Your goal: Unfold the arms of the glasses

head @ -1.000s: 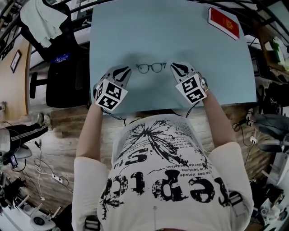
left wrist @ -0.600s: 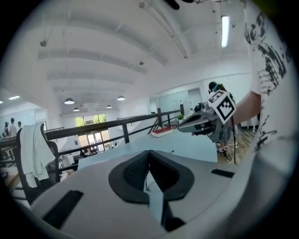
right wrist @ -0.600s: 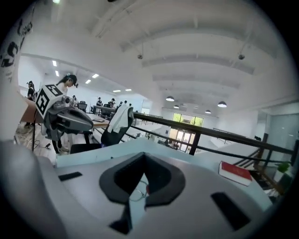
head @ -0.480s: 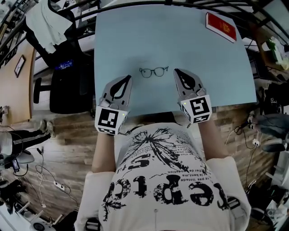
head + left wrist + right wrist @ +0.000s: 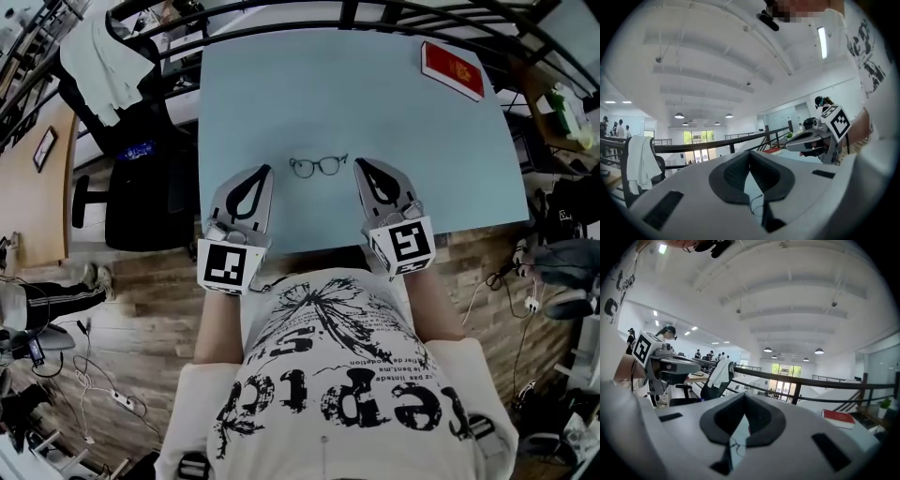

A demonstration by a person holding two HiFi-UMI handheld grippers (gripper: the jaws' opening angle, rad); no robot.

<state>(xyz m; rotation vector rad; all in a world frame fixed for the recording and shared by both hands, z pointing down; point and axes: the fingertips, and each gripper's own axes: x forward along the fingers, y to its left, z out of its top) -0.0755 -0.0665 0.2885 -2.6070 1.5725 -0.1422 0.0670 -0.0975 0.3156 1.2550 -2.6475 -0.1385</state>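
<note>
Pale-blue counter [image 5: 281,84] with thin-framed glasses [image 5: 318,166] near its middle.
Left claw [image 5: 265,170] and right claw [image 5: 359,164], both pressed together, empty, flank them untouching; red book [image 5: 453,69] far right.

Glasses [image 5: 319,166] lie on the table [image 5: 375,94] between two hand-held grippers [image 5: 263,170] [image 5: 359,163].

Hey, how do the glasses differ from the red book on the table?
The glasses are a thin dark frame you can see through; the red book is a solid slab. The glasses lie mid-table nearer the person; the red book sits at the far right corner. Both rest on the pale blue table, untouched.
</note>
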